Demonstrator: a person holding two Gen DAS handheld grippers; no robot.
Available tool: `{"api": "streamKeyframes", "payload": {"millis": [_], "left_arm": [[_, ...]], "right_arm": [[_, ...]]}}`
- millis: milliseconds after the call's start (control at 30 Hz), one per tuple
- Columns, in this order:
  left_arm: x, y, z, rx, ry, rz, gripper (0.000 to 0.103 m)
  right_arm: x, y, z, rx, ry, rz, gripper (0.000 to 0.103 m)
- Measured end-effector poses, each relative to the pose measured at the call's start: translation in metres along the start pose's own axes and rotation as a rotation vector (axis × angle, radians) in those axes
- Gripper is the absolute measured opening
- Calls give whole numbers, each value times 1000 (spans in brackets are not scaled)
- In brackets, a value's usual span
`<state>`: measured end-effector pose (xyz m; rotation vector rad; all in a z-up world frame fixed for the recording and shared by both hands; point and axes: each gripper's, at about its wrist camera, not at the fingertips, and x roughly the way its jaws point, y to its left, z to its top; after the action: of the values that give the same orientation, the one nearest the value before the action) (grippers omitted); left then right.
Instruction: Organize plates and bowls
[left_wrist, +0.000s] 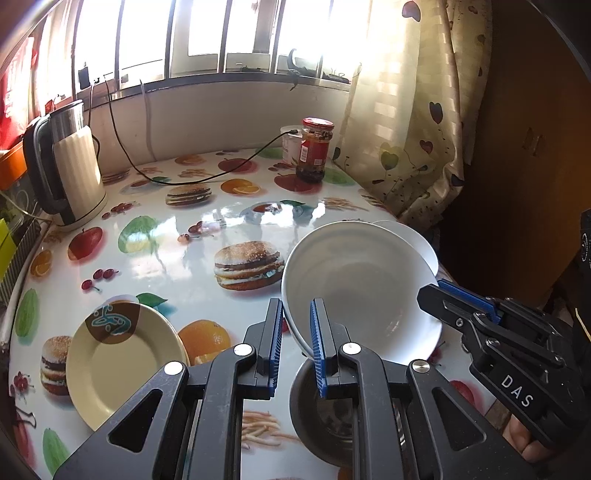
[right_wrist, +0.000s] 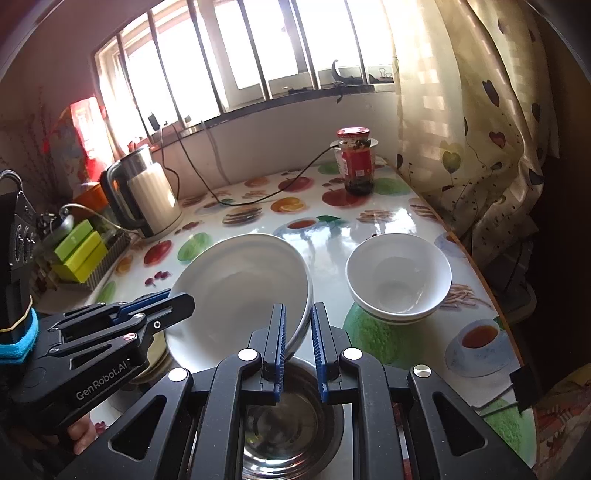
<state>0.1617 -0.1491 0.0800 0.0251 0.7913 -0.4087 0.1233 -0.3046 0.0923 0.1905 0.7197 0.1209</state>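
A large white bowl (left_wrist: 362, 280) (right_wrist: 236, 288) hangs tilted above the fruit-print table, held from both sides. My left gripper (left_wrist: 296, 304) (right_wrist: 181, 297) is shut on its left rim. My right gripper (right_wrist: 298, 308) (left_wrist: 432, 295) is shut on the opposite rim. Under the big bowl a steel bowl (left_wrist: 325, 417) (right_wrist: 288, 424) stands on the table, partly hidden by the fingers. A smaller white bowl (right_wrist: 399, 277) (left_wrist: 406, 230) sits to the right, stacked on another. To the left lies a cream plate (left_wrist: 118, 362) with a brown and teal mark.
An electric kettle (left_wrist: 70, 166) (right_wrist: 147, 192) stands at the back left, its black cable (left_wrist: 192, 181) trailing across the table. A red-lidded jar (left_wrist: 314, 151) (right_wrist: 356, 162) stands at the back. A curtain (right_wrist: 480, 147) hangs past the table's right edge. Green boxes (right_wrist: 79, 251) sit left.
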Motion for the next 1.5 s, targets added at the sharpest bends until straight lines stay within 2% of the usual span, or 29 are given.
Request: {"api": "streamKeyframes", "payload": {"millis": [233,733,1500], "left_arm": [[-7,-8,-18,6,16,-13,16],[-6,-14,-44,8,65,-27,16],[6,-11,-57,-9,120,-24,16]], "right_arm": [[-17,1,-18,0,1,-11,14],[-24,-4,-53,23,45,-19,15],[-14,-5,-67,30,90,-13,17]]}}
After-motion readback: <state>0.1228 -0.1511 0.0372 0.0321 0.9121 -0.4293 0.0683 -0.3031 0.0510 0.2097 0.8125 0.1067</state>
